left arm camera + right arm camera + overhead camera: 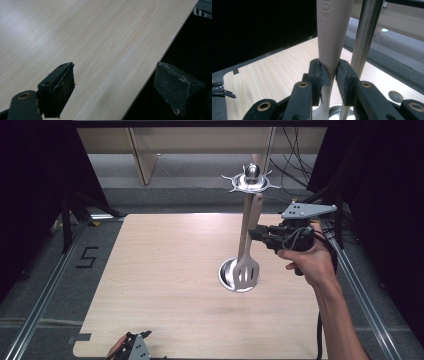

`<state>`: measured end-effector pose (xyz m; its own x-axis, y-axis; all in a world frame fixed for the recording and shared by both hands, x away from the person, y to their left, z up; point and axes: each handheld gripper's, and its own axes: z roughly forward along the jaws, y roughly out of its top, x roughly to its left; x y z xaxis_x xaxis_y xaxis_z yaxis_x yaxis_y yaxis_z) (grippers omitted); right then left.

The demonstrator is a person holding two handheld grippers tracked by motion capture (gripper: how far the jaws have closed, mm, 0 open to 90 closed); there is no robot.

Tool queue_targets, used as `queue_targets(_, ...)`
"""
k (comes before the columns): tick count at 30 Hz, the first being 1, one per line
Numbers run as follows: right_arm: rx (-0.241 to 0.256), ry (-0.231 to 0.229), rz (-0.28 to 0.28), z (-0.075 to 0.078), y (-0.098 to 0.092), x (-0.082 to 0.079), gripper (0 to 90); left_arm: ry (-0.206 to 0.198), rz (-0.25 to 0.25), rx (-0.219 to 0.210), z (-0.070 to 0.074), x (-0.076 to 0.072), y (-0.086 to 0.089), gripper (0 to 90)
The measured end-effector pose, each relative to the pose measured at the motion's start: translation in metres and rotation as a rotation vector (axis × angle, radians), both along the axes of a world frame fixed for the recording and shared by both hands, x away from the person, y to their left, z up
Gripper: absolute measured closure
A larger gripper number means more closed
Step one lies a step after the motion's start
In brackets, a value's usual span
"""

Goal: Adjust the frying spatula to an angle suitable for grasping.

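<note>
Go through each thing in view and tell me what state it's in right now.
Slotted spatula: upright, hanging at the rack's top, handle clamped by the right tool.
Utensil rack: standing upright on the table, pole beside the spatula.
Right tool: shut on the spatula handle.
Left tool: open, holding nothing, at the table edge.

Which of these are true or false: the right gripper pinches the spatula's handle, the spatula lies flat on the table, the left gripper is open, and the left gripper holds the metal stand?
1. The right gripper pinches the spatula by its handle. True.
2. The spatula lies flat on the table. False: it hangs upright beside the metal stand.
3. The left gripper is open. True.
4. The left gripper holds the metal stand. False: it holds nothing, over the table's edge.
</note>
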<state>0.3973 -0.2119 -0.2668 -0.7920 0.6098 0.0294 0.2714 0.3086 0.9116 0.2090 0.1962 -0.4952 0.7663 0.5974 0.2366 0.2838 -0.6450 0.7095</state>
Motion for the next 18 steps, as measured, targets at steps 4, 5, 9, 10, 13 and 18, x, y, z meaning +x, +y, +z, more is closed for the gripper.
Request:
queue_targets(4,0.002,0.015,-0.001,-0.0009,0.0006,0.0009,75.3,-0.015,-0.008,0.003,0.0006,0.0008,0.0001,15.9)
queue_targets(5,0.009,0.015,0.002,-0.0019,0.0011,0.0021,75.3,-0.013,-0.007,-0.002,0.0003,0.0006,-0.0002,15.9)
queue_targets(9,0.017,0.022,0.007,-0.0026,0.0004,0.0029,75.2,-0.012,-0.006,0.003,0.0003,0.0007,0.0001,15.9)
queue_targets(10,0.014,0.019,0.005,-0.0026,-0.0001,0.0027,75.2,-0.015,-0.009,0.004,0.0005,0.0009,0.0002,15.9)
queue_targets(13,0.027,0.013,-0.014,-0.0039,0.0015,0.0012,75.1,-0.008,-0.016,0.004,0.0007,0.0004,0.0002,15.9)
queue_targets(18,0.023,0.008,-0.006,-0.0043,-0.0003,0.0012,74.5,-0.016,-0.008,0.003,0.0006,0.0005,0.0001,15.9)
